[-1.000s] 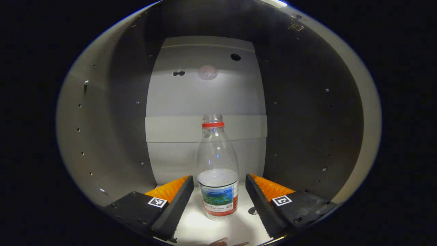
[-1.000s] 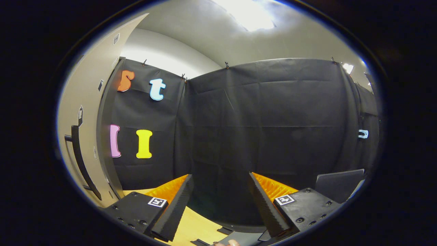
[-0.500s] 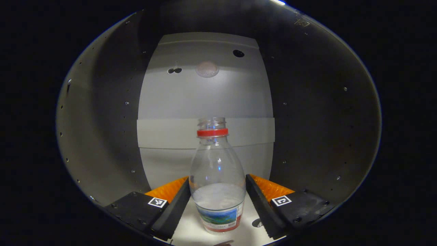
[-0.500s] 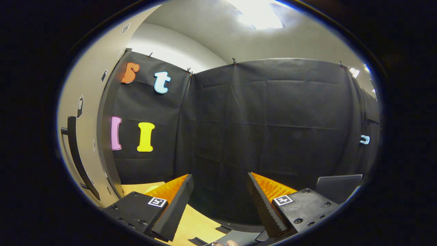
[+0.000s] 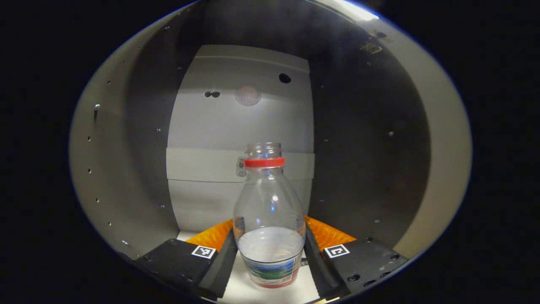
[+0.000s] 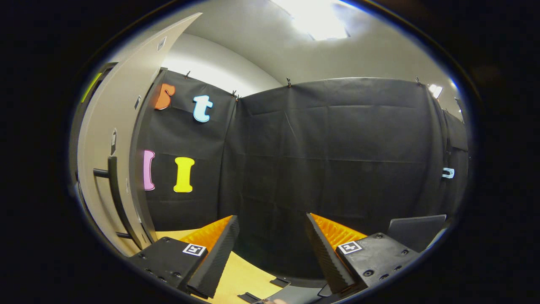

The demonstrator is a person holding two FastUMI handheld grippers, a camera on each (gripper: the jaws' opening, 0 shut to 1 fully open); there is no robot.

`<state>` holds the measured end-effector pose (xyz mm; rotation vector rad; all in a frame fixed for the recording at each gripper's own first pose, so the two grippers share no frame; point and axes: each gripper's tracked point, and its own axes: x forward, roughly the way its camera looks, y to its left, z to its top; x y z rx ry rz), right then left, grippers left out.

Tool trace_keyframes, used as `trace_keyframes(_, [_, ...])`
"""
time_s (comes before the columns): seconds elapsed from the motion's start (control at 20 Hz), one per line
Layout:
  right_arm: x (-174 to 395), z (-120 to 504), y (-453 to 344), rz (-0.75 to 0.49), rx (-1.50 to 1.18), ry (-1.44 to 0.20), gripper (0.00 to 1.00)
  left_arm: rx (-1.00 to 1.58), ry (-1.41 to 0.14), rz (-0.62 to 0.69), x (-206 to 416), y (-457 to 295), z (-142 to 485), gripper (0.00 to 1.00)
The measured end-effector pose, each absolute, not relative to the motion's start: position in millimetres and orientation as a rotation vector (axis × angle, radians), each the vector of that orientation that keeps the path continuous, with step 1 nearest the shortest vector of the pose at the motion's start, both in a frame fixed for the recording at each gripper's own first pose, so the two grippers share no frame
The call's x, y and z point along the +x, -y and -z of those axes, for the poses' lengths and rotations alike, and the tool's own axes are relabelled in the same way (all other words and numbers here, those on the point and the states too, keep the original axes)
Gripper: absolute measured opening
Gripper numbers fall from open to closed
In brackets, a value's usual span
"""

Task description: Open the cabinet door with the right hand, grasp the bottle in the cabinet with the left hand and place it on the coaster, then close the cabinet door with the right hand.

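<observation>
Clear plastic bottle (image 5: pixel 270 219), red collar ring, stands upright on the cabinet floor (image 5: pixel 236 291), squeezed between both fingers of my left gripper (image 5: pixel 270 249). My right gripper (image 6: pixel 272 242) hangs open and empty beside the opened cabinet door (image 6: pixel 114 139). Door step done; lift-out, coaster placement and closing remain.

The left gripper (image 5: pixel 270 253) reaches level into the cabinet, its two fingers (image 5: pixel 223 264) drawn in close and pressed against either side of the bottle (image 5: pixel 270 219) — a firm clasp. The right gripper (image 6: pixel 270 253) is held level too — jaws spread wide, nothing between them.
</observation>
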<state>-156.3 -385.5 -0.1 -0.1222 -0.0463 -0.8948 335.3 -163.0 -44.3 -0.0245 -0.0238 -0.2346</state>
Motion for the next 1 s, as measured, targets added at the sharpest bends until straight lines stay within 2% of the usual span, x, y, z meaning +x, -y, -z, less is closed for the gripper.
trace_keyframes(0.15, [-158,-6,365,0.867,-0.129,0.067,0.97,0.018,0.091,0.285,298,156,26,0.78])
trace_keyframes(0.2, [-159,-8,357,0.857,-0.134,0.076,1.00,0.033,0.102,0.299,287,152,23,0.78])
trace_keyframes(0.25, [-162,-9,349,0.848,-0.134,0.077,0.97,0.044,0.104,0.309,274,146,22,0.78])
trace_keyframes(0.45, [-170,-14,310,0.803,-0.125,0.085,0.97,-0.001,0.060,0.361,227,126,29,0.78])
trace_keyframes(0.5, [-171,-14,303,0.792,-0.122,0.087,0.94,-0.008,0.048,0.366,216,118,33,0.78])
trace_keyframes(0.6, [-170,-18,279,0.750,-0.109,0.099,0.97,-0.004,0.038,0.365,196,101,41,0.78])
trace_keyframes(0.95, [-154,-25,197,0.599,-0.094,0.118,0.97,0.005,-0.006,0.417,141,60,87,0.78])
trace_keyframes(1.0, [-148,-27,184,0.570,-0.091,0.125,0.94,-0.003,-0.018,0.427,136,55,93,0.78])
